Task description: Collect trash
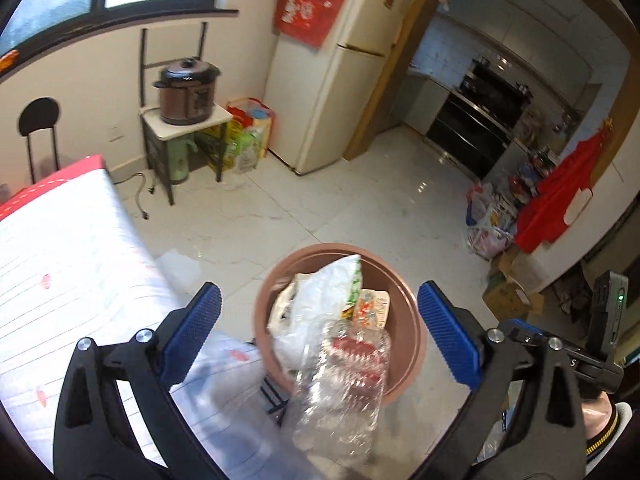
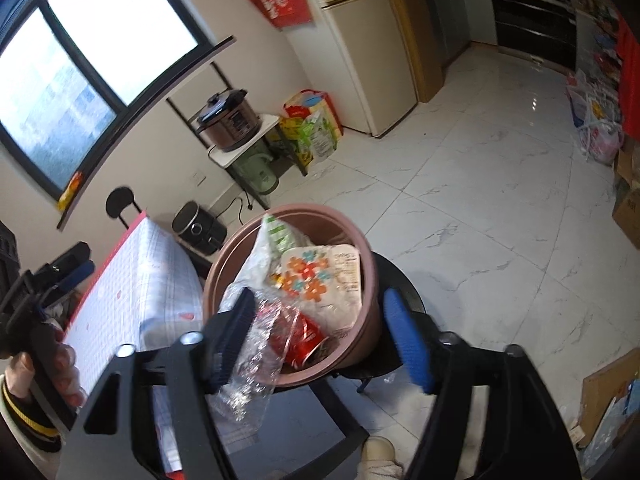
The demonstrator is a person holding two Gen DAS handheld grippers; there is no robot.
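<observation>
- Your left gripper (image 1: 320,332) has its jaws spread wide and grasps nothing; it hangs above the pink bin (image 1: 412,320), which sits between the two blue pads in that view.
- Your right gripper (image 2: 324,340) is also released, its pads well apart. The crushed clear plastic bottle (image 2: 256,364) lies against the left finger (image 2: 232,340), but nothing pinches it.
- The bottle (image 1: 340,384) hangs over the near rim of the bin, partly in and partly out. It looks blurred, so I judge it to be loose and not settled.
- The bin already holds a white plastic bag (image 1: 316,300) and a flowered food lid (image 2: 320,276), piled to the rim.
- Risk: with the bin this full, the bottle could slide off the near edge and drop to the tiled floor (image 2: 480,208). A light, springy bottle will bounce rather than sink in.
- Risk: the bin stands on a small black stool (image 2: 400,280) right beside the table (image 1: 60,260). Knock the rim with a finger as you pull away and the whole bin could tip.
- If the bottle stays perched, push it down gently from above.
</observation>
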